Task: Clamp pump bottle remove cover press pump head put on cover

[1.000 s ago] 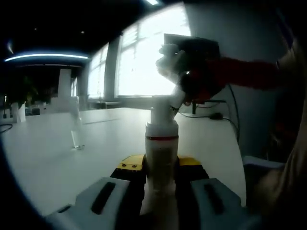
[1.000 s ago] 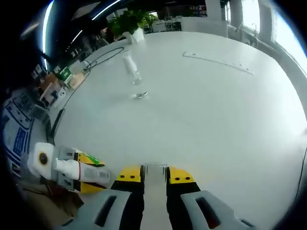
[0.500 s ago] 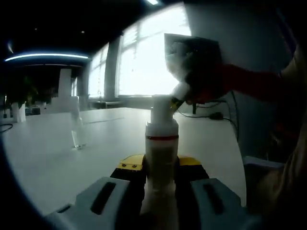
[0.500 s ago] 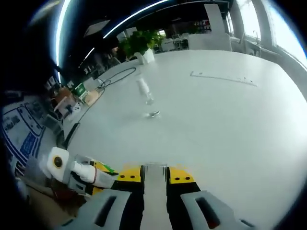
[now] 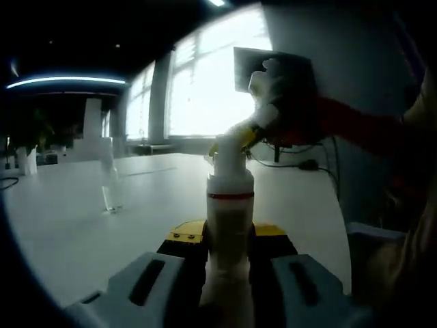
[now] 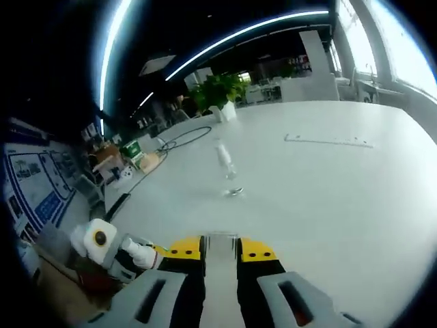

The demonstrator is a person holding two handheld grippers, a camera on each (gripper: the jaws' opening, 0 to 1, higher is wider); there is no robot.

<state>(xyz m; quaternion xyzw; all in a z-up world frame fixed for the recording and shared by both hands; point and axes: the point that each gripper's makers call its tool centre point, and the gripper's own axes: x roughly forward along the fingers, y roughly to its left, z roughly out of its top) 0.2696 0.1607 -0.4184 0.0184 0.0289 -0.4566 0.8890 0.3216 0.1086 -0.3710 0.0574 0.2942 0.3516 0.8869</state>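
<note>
White pump bottle sits pinched in my left tongs; my pressed-together right tongs have risen off its pump head, press apparently done.

The white plastic pump bottle stands upright between the jaws of the left tongs, above the near edge of the white desk. The right tongs reach its pump head from the right. The clear plastic cover stands upright on the desk, well apart to the left, toward the middle.
</note>
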